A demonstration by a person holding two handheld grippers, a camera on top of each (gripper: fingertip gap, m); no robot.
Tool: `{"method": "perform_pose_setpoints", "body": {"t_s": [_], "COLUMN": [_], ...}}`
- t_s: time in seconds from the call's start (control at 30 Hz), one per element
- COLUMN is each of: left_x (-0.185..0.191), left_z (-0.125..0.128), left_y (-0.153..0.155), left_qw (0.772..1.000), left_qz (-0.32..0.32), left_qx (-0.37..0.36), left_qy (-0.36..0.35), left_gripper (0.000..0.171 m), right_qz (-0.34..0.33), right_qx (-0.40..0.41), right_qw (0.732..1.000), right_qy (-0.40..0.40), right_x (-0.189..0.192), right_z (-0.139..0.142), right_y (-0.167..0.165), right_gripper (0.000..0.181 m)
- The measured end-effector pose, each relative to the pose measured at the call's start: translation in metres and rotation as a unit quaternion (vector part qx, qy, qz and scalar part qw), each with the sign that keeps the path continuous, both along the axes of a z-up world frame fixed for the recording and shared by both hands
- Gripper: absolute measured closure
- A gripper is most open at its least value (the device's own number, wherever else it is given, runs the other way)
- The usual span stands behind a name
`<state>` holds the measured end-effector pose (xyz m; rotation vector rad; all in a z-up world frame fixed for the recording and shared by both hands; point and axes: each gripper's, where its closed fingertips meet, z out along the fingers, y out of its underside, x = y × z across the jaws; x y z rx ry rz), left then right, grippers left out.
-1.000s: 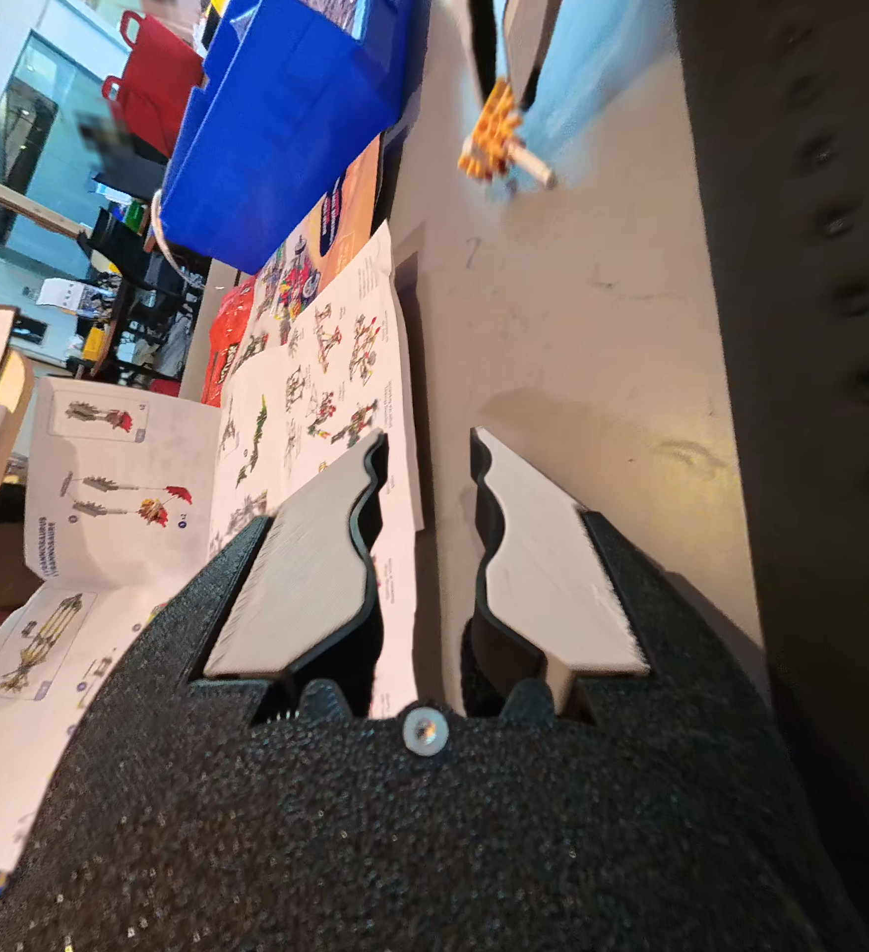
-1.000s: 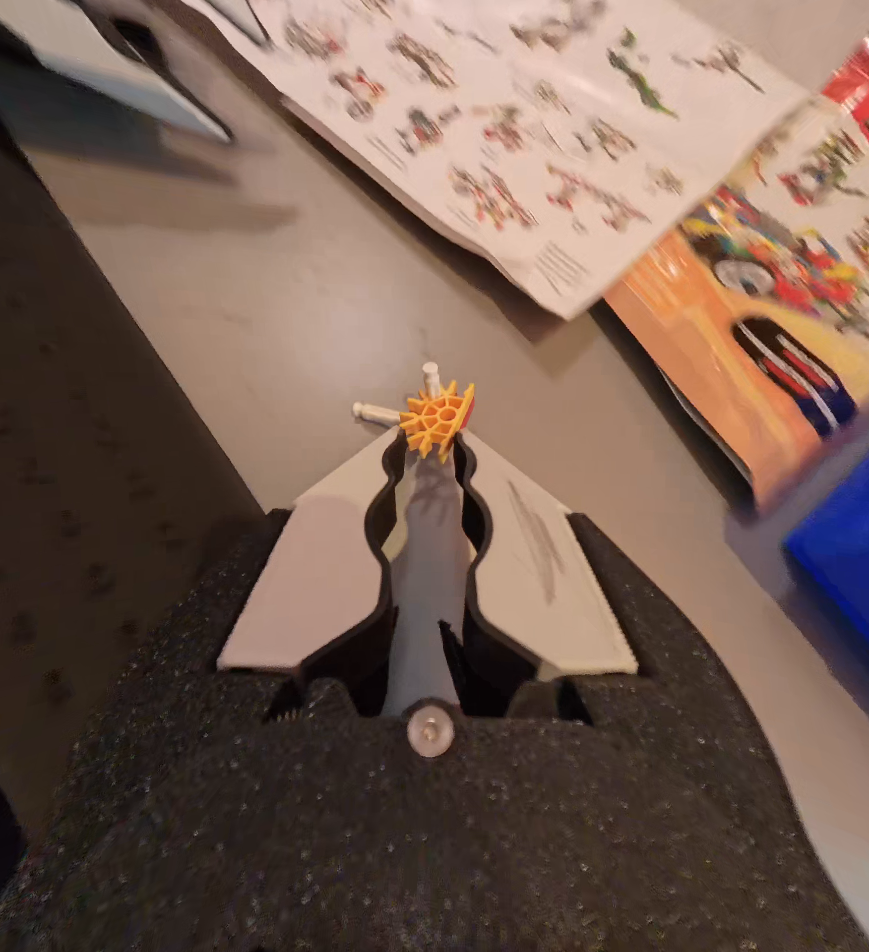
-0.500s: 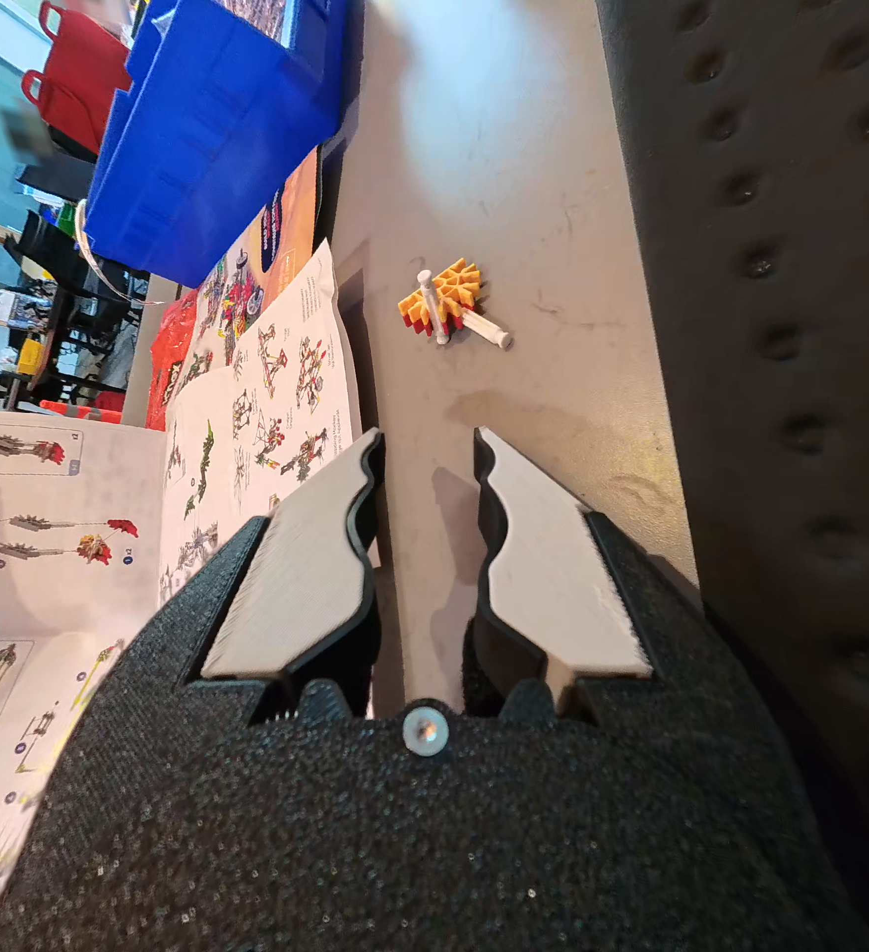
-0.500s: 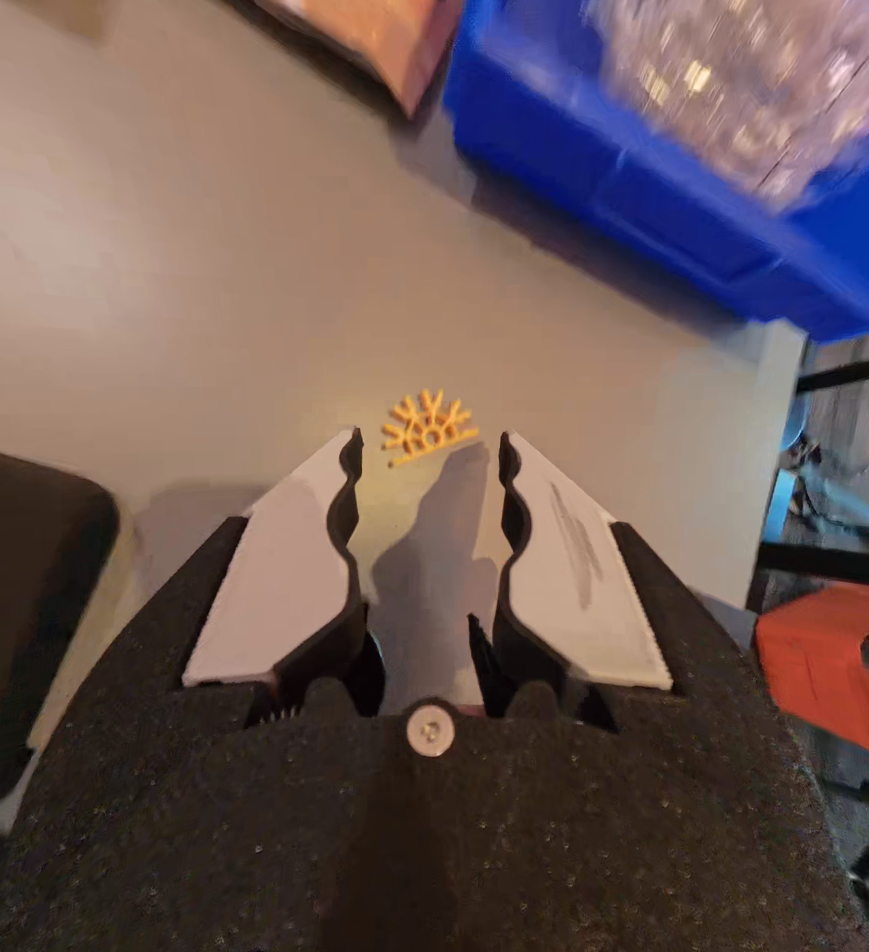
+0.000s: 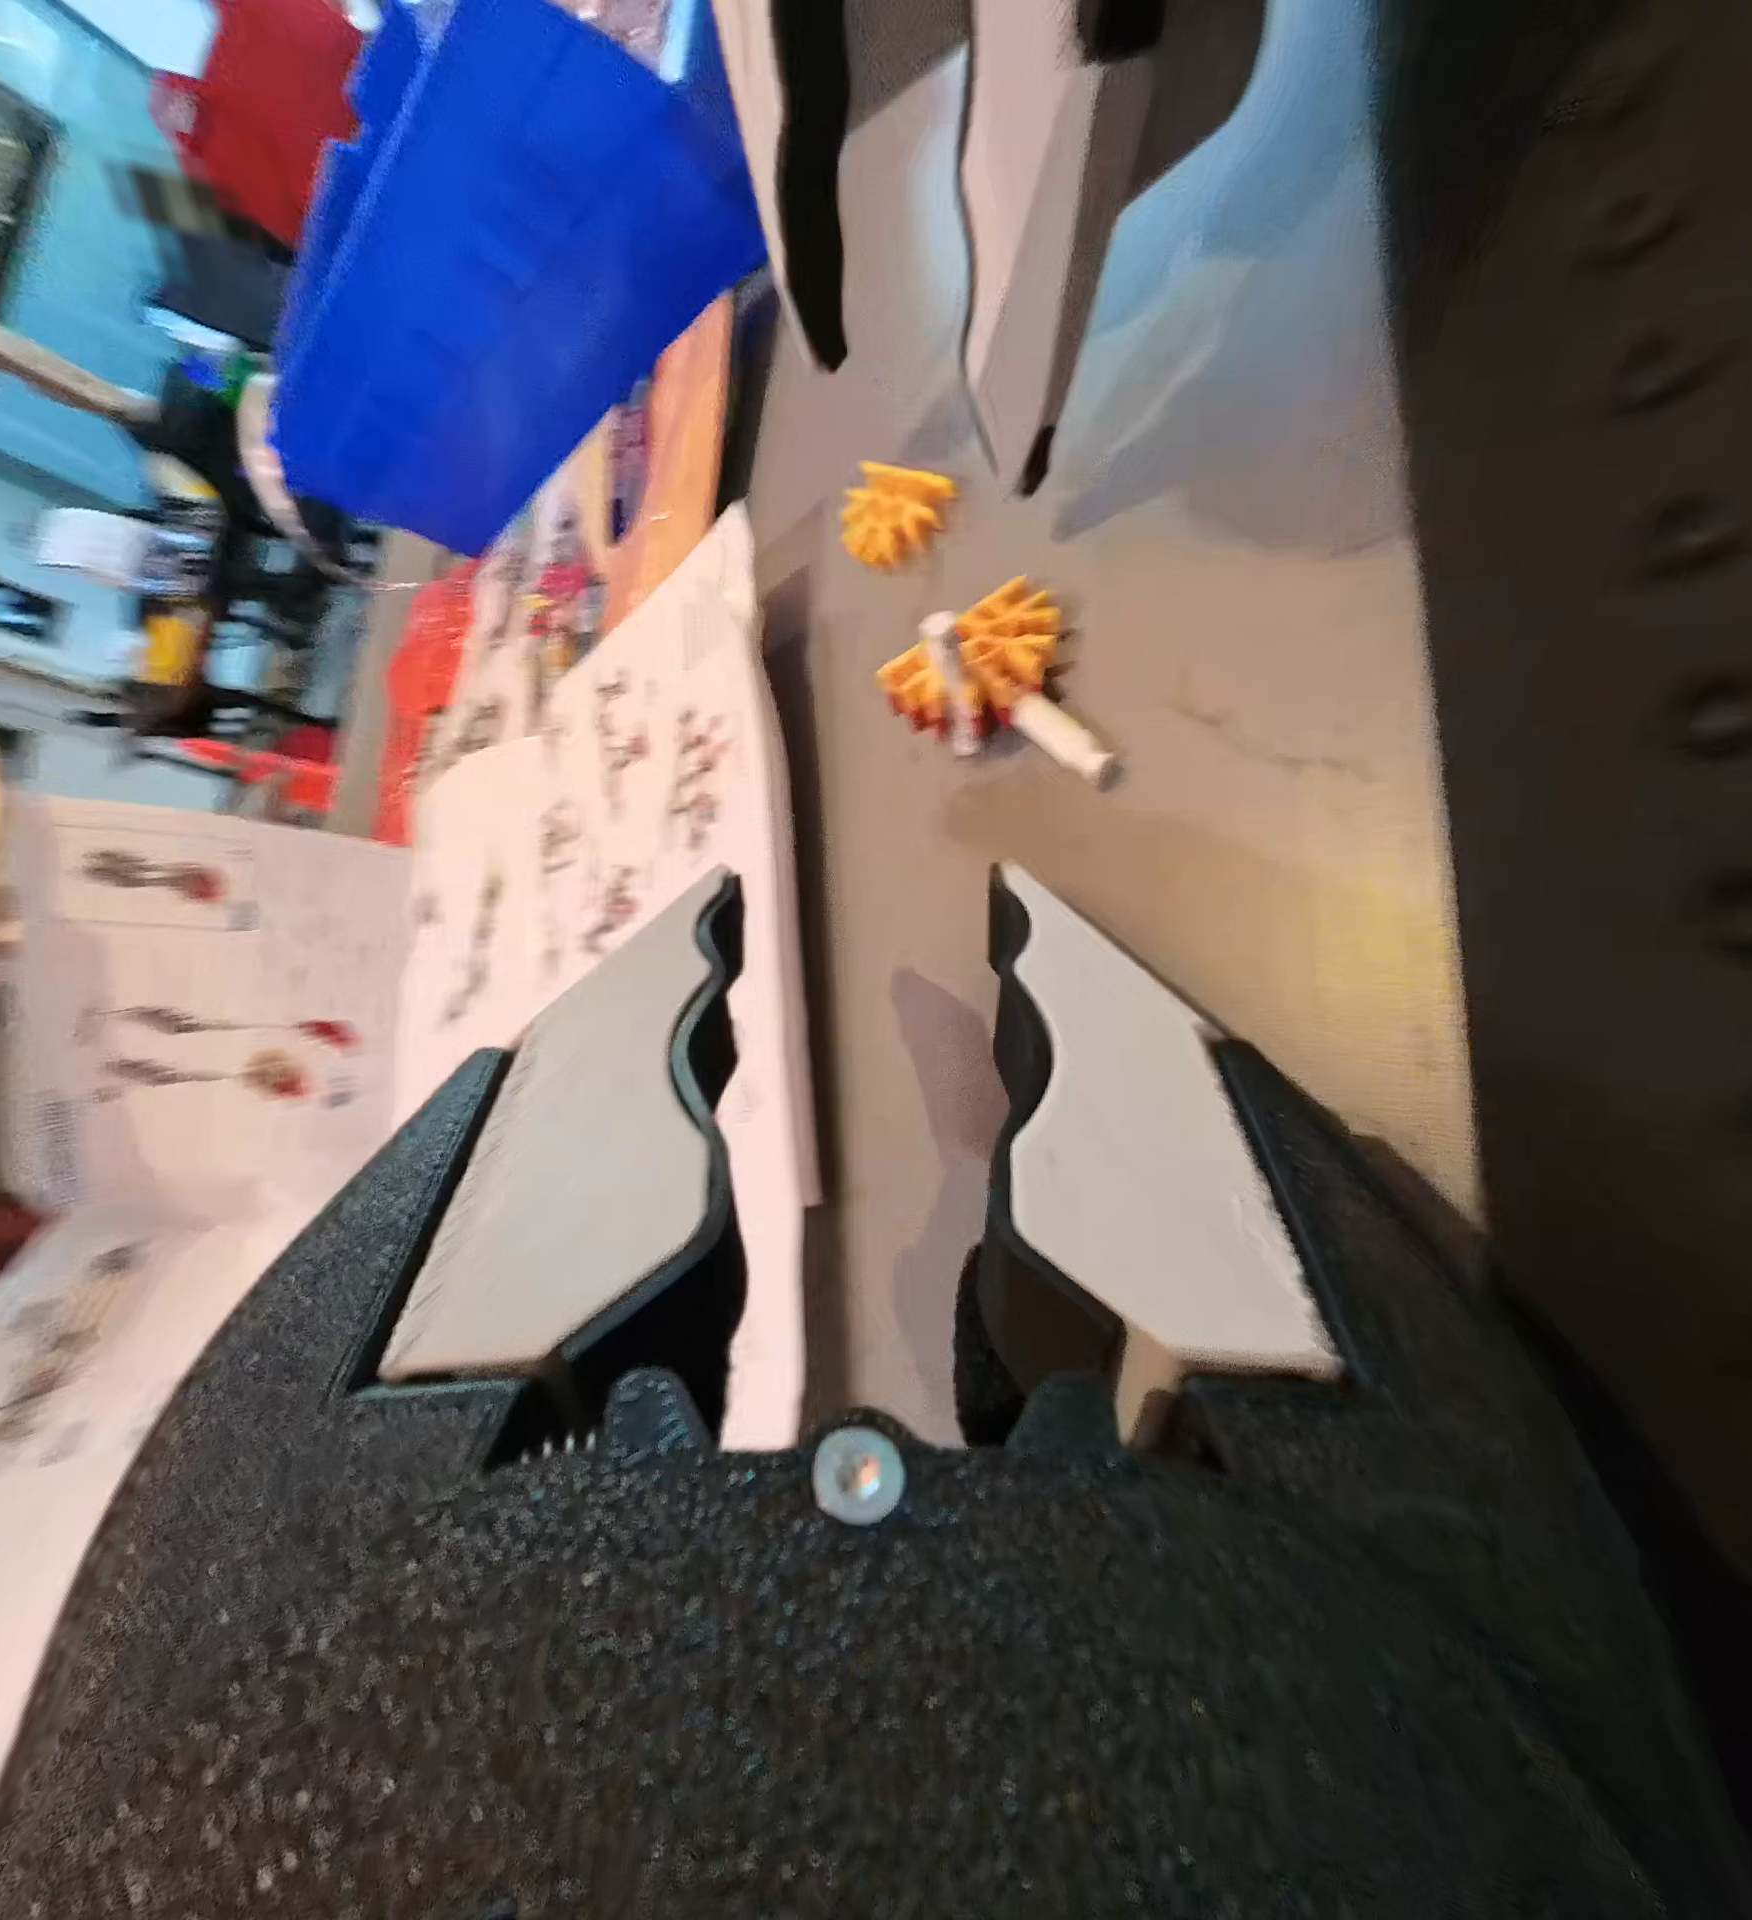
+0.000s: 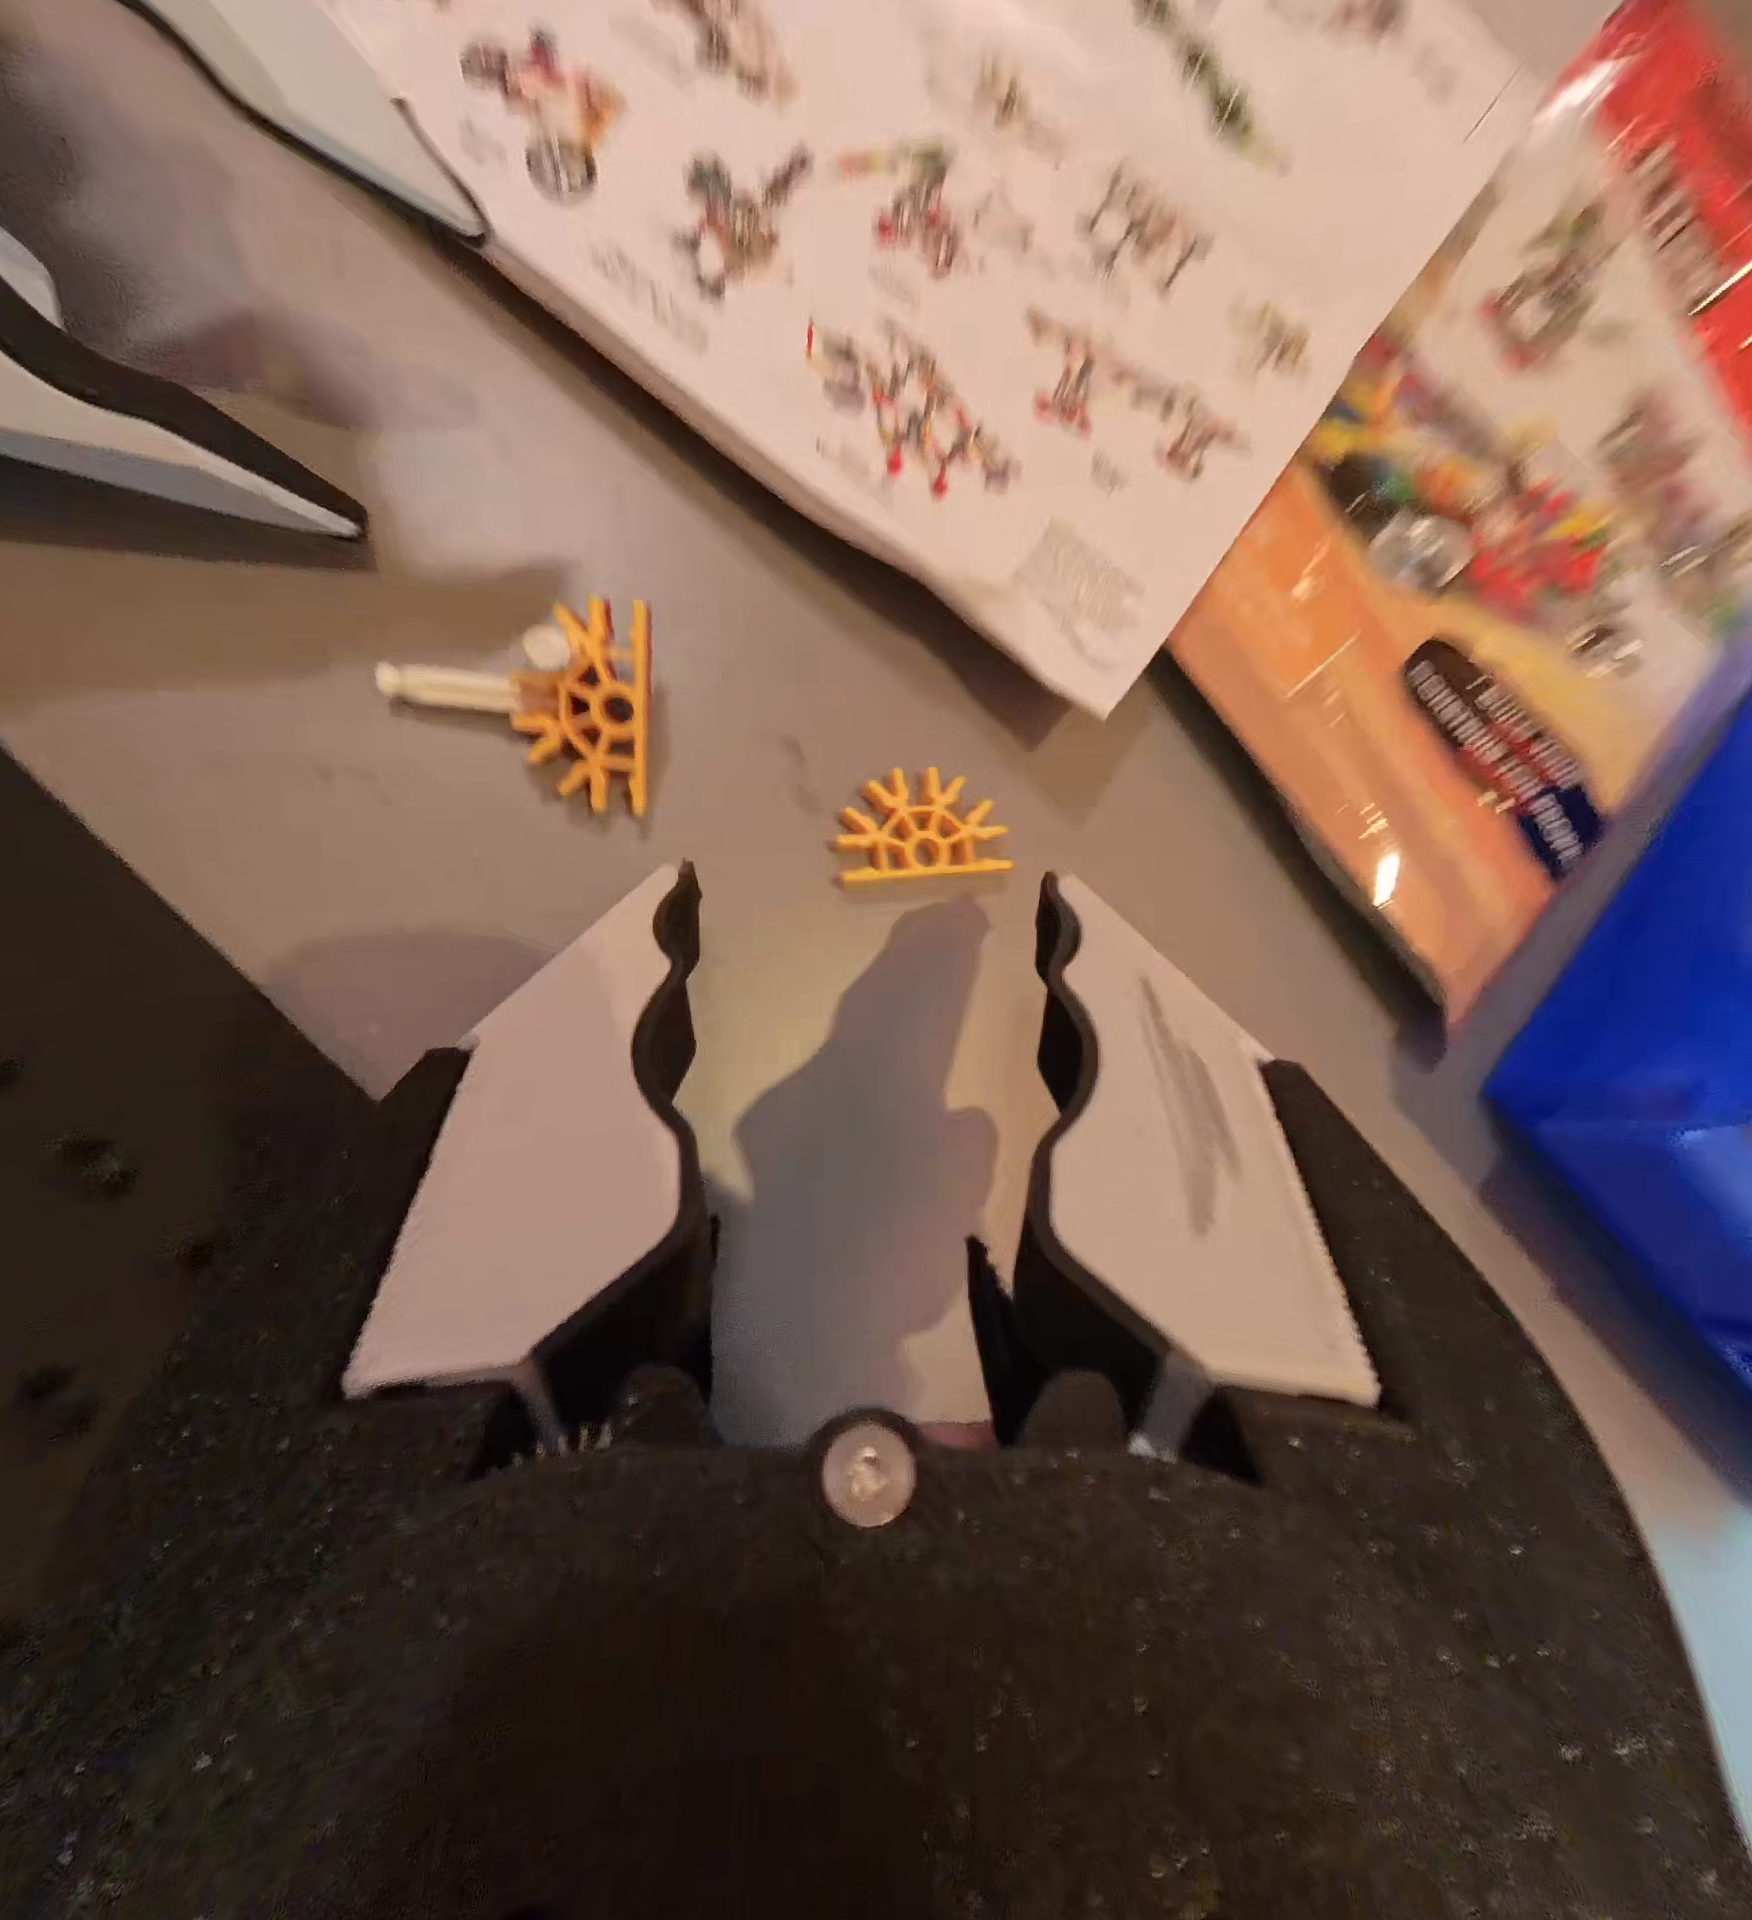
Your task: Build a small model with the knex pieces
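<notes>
A small assembly of yellow fan-shaped connectors and white rods (image 5: 986,675) lies on the grey table, also in the right wrist view (image 6: 586,707). A loose yellow half-round connector (image 6: 922,831) lies flat beside it, also in the left wrist view (image 5: 893,514). My right gripper (image 6: 867,883) is open and empty, its tips just short of the loose connector. It shows at the top of the left wrist view (image 5: 929,421). My left gripper (image 5: 864,883) is open and empty, a short way from the assembly. Its fingers (image 6: 124,416) show at the upper left of the right wrist view.
A white instruction sheet (image 6: 955,260) lies beyond the parts, with an orange printed box (image 6: 1423,571) beside it. A blue bin (image 6: 1703,1039) stands at the right, also in the left wrist view (image 5: 508,260). A dark dimpled mat (image 5: 1630,727) borders the table (image 6: 332,831).
The right gripper, shut on the assembly a second ago, has let it go, swung toward the blue bin and come back open. A loose yellow connector now lies beside the assembly. The left gripper stayed open.
</notes>
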<state>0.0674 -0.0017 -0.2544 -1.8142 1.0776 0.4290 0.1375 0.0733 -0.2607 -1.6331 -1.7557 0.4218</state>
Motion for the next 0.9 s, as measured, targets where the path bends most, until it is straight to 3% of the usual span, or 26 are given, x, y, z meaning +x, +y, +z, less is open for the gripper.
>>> {"method": "perform_pose_setpoints", "body": {"t_s": [0.1,0.23,0.37,0.47,0.53,0.67,0.9], "left_x": [-0.023,-0.036,-0.008,0.010,0.015,0.037,0.035], "left_z": [0.018,0.031,0.042,0.035,0.039,0.043,0.044], "left_y": [0.008,0.003,-0.012,-0.020,-0.023,-0.020,-0.018], "left_qw": [0.992,0.988,0.980,0.968,0.951,0.941,0.935], "left_qz": [0.045,0.109,0.155,0.213,0.252,0.251,0.261], "left_qx": [0.069,0.079,0.106,0.126,0.153,0.191,0.198], "left_qy": [0.092,0.074,0.060,0.046,0.094,0.119,0.138], "left_gripper": [0.117,0.117,0.116,0.113,0.113,0.126,0.133], "right_qz": [-0.003,-0.014,-0.016,-0.016,-0.020,-0.028,-0.123], "right_qx": [0.032,0.082,0.073,0.062,0.056,0.045,-0.126], "right_qw": [0.996,0.987,0.978,0.968,0.962,0.962,0.921], "right_qy": [0.087,0.140,0.196,0.244,0.268,0.268,0.348], "right_x": [0.001,0.037,0.086,0.125,0.152,0.198,0.290], "right_z": [0.024,0.033,0.041,0.049,0.050,0.043,-0.015], "right_y": [-0.013,-0.027,-0.055,-0.079,-0.091,-0.102,-0.140], "right_gripper": [0.116,0.116,0.117,0.118,0.119,0.118,0.123]}}
